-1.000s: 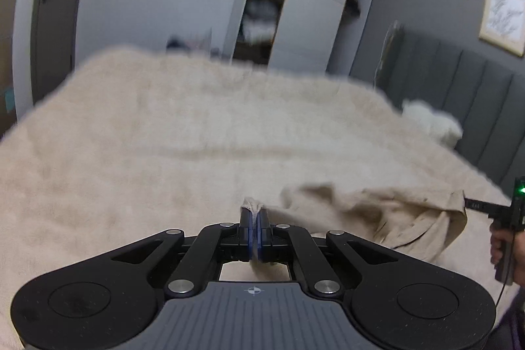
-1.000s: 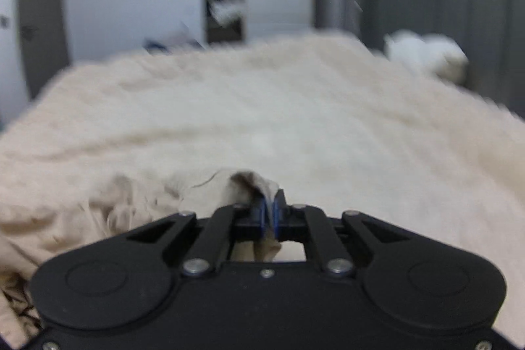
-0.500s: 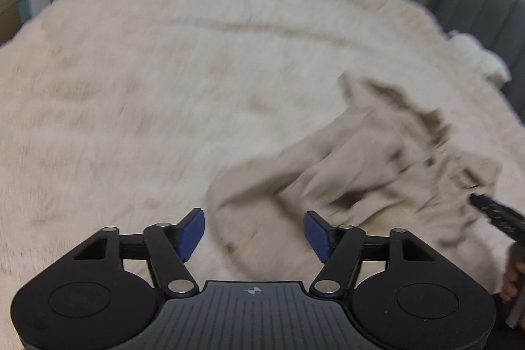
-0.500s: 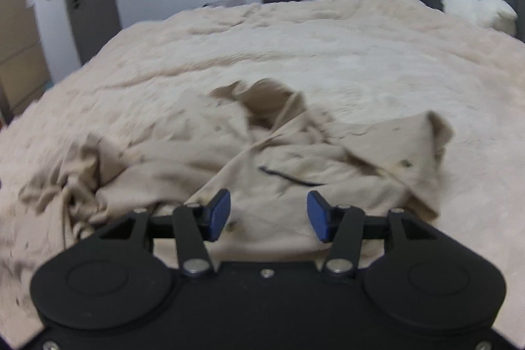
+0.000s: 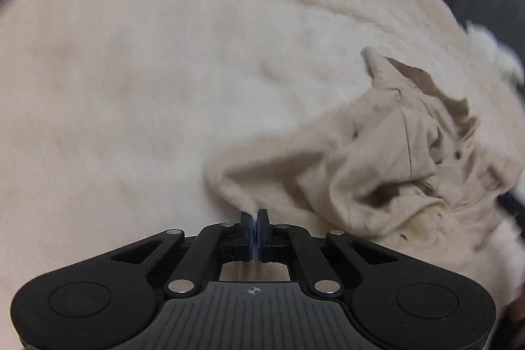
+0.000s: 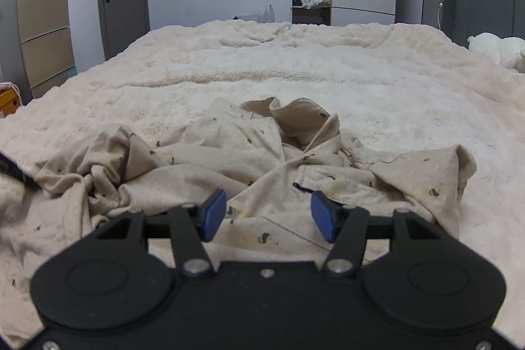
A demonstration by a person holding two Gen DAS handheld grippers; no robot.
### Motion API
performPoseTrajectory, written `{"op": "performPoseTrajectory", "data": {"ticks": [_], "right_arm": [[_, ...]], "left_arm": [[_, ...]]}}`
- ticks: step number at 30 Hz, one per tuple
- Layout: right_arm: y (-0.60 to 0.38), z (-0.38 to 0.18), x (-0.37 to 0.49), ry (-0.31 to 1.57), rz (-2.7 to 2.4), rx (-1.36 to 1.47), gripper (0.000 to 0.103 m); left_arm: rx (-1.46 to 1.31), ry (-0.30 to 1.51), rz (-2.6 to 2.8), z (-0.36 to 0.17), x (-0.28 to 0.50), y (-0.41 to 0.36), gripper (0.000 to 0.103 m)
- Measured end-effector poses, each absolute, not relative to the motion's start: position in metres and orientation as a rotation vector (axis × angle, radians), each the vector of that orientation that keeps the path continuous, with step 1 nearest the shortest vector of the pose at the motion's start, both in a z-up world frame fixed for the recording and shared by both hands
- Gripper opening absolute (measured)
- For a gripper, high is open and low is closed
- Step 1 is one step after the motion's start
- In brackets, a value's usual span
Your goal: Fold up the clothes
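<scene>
One garment (image 6: 249,173), a beige printed top, is seen lying crumpled on the fleece blanket (image 6: 295,71) of the bed, collar away from the grippers, sleeves bunched to either side. Nothing is yet flattened or folded; the step in hand is judged to be spreading out, well before any fold.

Left gripper (image 5: 254,217): jaws are shown clenched, with a bit of pale cloth at the tips. It appears to be the ribbed cuff or hem of the garment (image 5: 377,159), though the left view is blurred and a pinch of blanket cannot be ruled out.

Right gripper (image 6: 267,212): jaws are opening, pads apart, nothing pressed between them. It is held low over the front of the garment, just short of the dark placket slit; cloth is seen between and beyond the pads, not gripped.

Next move, as judged: a second edge or sleeve on the right is to be taken, then the two holds drawn apart so the top is laid flat. One layer only should be pinched, and the blanket pile kept out.
</scene>
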State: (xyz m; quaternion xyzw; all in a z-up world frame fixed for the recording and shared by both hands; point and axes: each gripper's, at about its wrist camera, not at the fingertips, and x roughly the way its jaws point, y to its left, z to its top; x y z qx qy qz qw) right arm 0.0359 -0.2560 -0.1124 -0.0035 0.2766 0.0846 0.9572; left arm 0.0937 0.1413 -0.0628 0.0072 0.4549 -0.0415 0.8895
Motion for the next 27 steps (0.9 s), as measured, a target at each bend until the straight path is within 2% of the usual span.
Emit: {"op": "performPoseTrajectory", "data": {"ticks": [2, 4, 5, 6, 10, 13, 20, 22, 23, 24, 25, 26, 27], "right_arm": [[-0.258, -0.112, 0.034, 0.556, 0.173, -0.004, 0.056], [-0.258, -0.112, 0.034, 0.555, 0.176, -0.007, 0.056], [-0.258, -0.112, 0.033, 0.554, 0.177, -0.010, 0.056], [-0.257, -0.112, 0.034, 0.554, 0.177, -0.013, 0.056], [-0.256, -0.112, 0.034, 0.551, 0.177, -0.017, 0.056], [-0.257, -0.111, 0.032, 0.546, 0.181, -0.013, 0.056], [-0.253, -0.110, 0.031, 0.540, 0.190, -0.030, 0.056], [-0.250, -0.111, 0.030, 0.539, 0.192, -0.041, 0.056], [-0.250, -0.110, 0.030, 0.539, 0.193, -0.045, 0.056], [-0.249, -0.110, 0.029, 0.537, 0.193, -0.052, 0.056], [-0.248, -0.110, 0.029, 0.535, 0.194, -0.056, 0.056], [-0.248, -0.110, 0.029, 0.534, 0.193, -0.056, 0.056], [-0.249, -0.110, 0.028, 0.531, 0.192, -0.056, 0.056]], "left_arm": [[0.209, 0.870, -0.010, -0.034, 0.108, 0.148, 0.002], [0.295, 0.796, 0.109, -0.010, 0.122, 0.161, 0.013], [0.304, 0.768, 0.171, 0.002, 0.128, 0.168, 0.028], [0.280, 0.769, 0.190, 0.008, 0.132, 0.174, 0.034], [0.080, 0.906, 0.092, 0.000, 0.130, 0.195, 0.038], [0.042, 1.021, 0.021, -0.022, 0.118, 0.204, 0.048], [-0.151, 1.154, 0.015, -0.075, 0.080, 0.228, 0.049], [-0.191, 1.166, -0.010, -0.091, 0.076, 0.228, 0.048], [-0.201, 1.161, -0.011, -0.097, 0.075, 0.225, 0.041], [-0.192, 1.152, -0.020, -0.097, 0.073, 0.221, 0.019], [-0.180, 1.142, -0.032, -0.096, 0.072, 0.218, 0.008], [-0.168, 1.131, -0.043, -0.094, 0.070, 0.214, 0.000], [-0.123, 1.104, -0.037, -0.087, 0.070, 0.214, 0.000]]}}
